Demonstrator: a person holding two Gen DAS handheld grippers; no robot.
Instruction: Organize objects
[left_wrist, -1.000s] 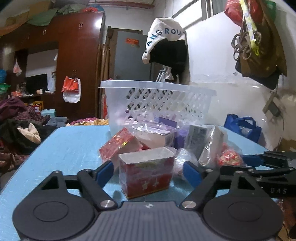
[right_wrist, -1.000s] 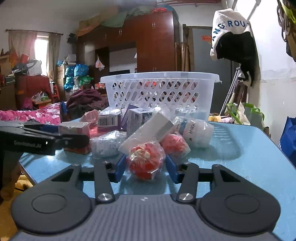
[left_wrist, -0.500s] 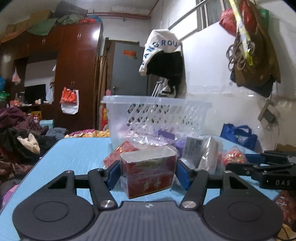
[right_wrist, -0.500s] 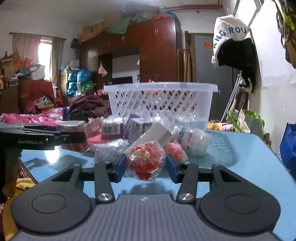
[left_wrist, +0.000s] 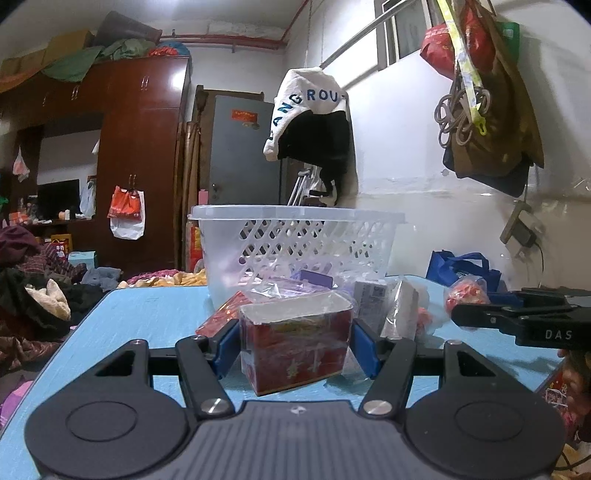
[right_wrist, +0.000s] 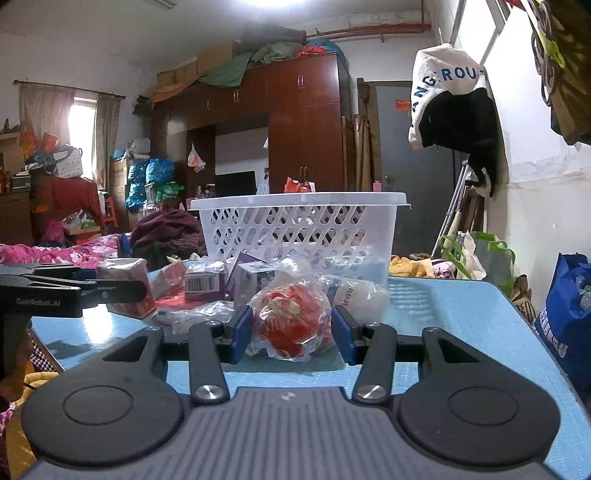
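- Left wrist view: my left gripper (left_wrist: 294, 345) is pinching the red box (left_wrist: 295, 345), both blue pads pressed against its sides. The box is sitting tilted between them, and its base looks clear of the blue table (left_wrist: 122, 325).
- Right wrist view: my right gripper (right_wrist: 291, 328) is closing on the red bagged item (right_wrist: 293, 325). The pads are touching the plastic wrap on both sides; how firm the hold is I cannot tell.
- The white basket (right_wrist: 299, 225) is standing at the far side of the table, behind the pile. I am seeing nothing through its lattice that is clearly inside it.
- The pile of boxes and packets (right_wrist: 218, 288) is lying loose just in front of the basket.
- Progress, as I am judging it: early. Two items are gripped and none is visibly deposited, so I am reading this as the lift before carrying both to the basket. The rest of the pile is left to do.
- Against one second ago: my left fingers were spread wide around the box as it sat on the table; now they are clamped on it and it is riding higher.
- My right fingers have narrowed onto the bag, which is now higher against the basket.
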